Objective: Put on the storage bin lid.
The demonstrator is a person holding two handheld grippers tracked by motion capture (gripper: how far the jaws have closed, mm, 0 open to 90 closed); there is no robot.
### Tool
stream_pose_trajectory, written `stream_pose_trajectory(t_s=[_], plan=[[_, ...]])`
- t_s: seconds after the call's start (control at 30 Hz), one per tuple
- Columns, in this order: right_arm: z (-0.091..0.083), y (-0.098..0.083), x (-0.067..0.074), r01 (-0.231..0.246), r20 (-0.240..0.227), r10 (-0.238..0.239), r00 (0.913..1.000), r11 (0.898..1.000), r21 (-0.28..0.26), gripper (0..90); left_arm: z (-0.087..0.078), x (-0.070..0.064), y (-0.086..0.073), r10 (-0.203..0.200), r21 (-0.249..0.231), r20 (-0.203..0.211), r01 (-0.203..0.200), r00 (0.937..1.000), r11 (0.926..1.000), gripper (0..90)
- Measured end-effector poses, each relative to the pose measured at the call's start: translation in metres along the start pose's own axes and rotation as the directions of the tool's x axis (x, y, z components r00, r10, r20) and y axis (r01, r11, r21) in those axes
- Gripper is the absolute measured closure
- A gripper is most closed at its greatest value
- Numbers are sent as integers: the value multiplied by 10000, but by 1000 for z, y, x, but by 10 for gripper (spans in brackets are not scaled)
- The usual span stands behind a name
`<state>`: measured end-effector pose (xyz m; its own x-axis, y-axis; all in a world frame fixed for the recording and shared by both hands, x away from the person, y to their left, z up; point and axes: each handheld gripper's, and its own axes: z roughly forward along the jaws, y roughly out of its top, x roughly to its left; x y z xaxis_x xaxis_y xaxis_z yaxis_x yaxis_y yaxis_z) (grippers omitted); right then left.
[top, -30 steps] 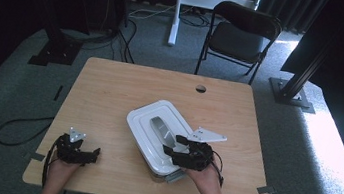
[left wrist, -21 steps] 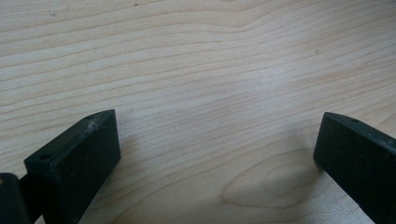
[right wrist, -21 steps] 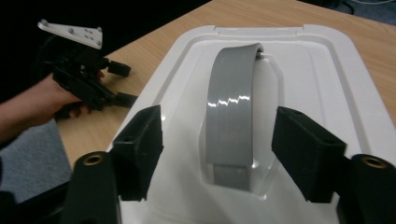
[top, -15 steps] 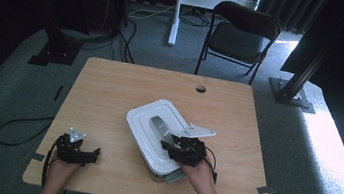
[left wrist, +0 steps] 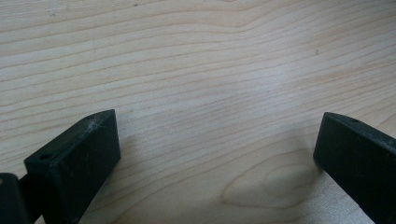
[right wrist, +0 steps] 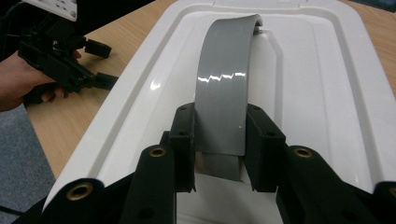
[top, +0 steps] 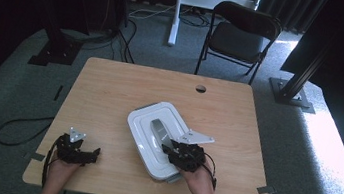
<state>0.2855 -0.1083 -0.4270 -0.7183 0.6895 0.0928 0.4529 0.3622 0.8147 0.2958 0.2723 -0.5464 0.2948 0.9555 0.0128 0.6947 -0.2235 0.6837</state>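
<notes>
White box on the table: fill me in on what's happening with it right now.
A person works at a wooden table with a gripper in each hand. The right gripper has just been closing its jaws on the grey handle of the white lidded box, and the pads now sit against both sides of that handle. The box rests on the table, not lifted. The left gripper rests open over bare wood near the table's front left, away from the box.

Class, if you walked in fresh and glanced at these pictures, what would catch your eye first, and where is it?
First, the white lidded box near the middle of the wooden table, the right tongs closed on its grey handle. Next, the left tongs, open over bare wood at the table's near left corner.
</notes>
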Motion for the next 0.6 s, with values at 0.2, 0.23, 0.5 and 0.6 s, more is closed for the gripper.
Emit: stream_pose_trajectory(t_s=[0.2, 0.23, 0.5, 0.6], plan=[[-3, 3, -6, -445, -746, 442, 9962, 9990, -12, 533, 1, -1, 1, -86, 3, -68, 86, 9999, 10000, 8], [-5, 5, -6, -334, -702, 327, 9970, 9994, -92, 503, 1, -1, 1, -83, 4, -75, 83, 9999, 10000, 8], [-32, 14, -12, -548, -846, 475, 9953, 9947, -867, 377, 1, -2, 1, -90, -4, -73, 90, 9999, 10000, 9], [-43, 17, -22, -591, -309, 554, 9980, 9890, -1356, 268, 1, -3, 1, -49, 10, -51, 49, 10000, 10000, 9]])
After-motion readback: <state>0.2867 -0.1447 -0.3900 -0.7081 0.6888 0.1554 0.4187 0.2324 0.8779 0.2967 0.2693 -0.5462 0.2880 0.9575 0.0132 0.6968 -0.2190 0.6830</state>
